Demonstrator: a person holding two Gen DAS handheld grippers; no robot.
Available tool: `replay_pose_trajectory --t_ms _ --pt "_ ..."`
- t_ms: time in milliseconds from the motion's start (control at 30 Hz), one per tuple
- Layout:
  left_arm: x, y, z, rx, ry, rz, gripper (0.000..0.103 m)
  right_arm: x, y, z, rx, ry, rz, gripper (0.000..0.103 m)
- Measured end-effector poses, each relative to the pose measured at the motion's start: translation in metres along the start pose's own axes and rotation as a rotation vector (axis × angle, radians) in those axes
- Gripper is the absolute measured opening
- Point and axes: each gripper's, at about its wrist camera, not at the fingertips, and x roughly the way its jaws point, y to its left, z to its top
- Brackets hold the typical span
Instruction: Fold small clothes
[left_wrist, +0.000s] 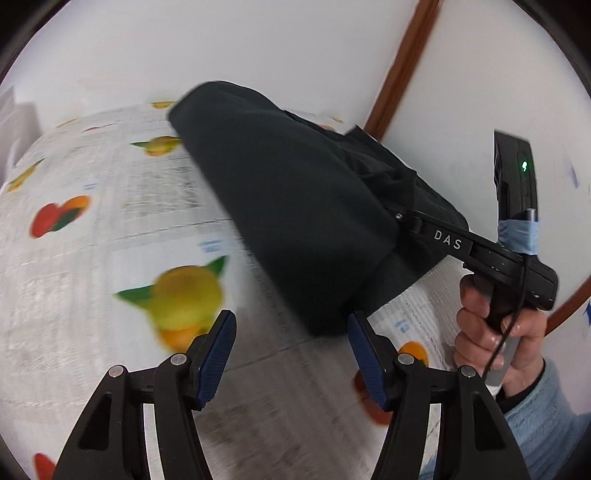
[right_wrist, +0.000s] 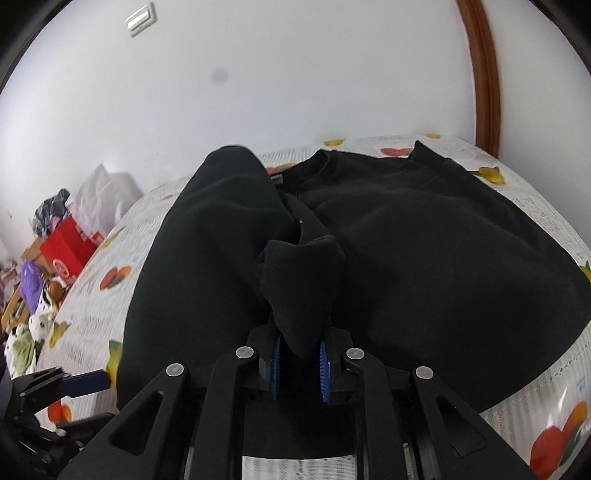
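Black sweatshirt (right_wrist: 424, 236) lies on the fruit-print tablecloth (left_wrist: 92, 258) over the counter. Right claw (right_wrist: 300, 360) pinches a bunched fold of it; left claw (left_wrist: 291, 343) gapes wide, empty. Fabric looks soft, limp, light; best gripped at hem or cuff edges.

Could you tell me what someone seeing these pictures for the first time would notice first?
The black sweatshirt dominates, spread across the fruit-printed tablecloth. The right gripper is shut on a bunched fold of it at the near edge, and one side is lifted into a hump. The left gripper hangs open just short of the cloth, holding nothing.
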Motion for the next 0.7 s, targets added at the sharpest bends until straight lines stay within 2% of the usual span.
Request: replay_pose_trajectory --t_ms 67,133,167,267,367,500,700 --pt "0.01 -0.01 0.001 0.01 -0.007 0.027 0.06 0.002 -0.004 -0.001 -0.002 0.013 0.014 0.016" --pt "0.016 -0.015 0.003 0.013 -0.023 0.087 0.06 0.003 -0.005 -0.002 -0.02 0.019 0.02 0.016" --pt "0.018 -0.017 0.003 0.017 -0.027 0.105 0.057 0.006 -0.004 -0.001 -0.03 0.027 0.019 0.016" --pt "0.019 -0.017 0.003 0.009 -0.04 0.111 0.035 0.009 0.0 0.001 -0.047 0.037 0.017 0.016" --pt "0.015 -0.011 0.003 -0.003 -0.035 0.089 0.022 0.012 0.001 0.003 -0.049 0.039 0.031 0.014" --pt "0.007 0.002 0.004 -0.004 -0.055 0.119 0.017 0.018 0.012 0.006 -0.066 0.047 0.034 0.013" --pt "-0.016 0.043 0.0 -0.076 -0.078 0.142 0.015 0.03 0.046 0.008 -0.088 0.063 0.056 0.013"
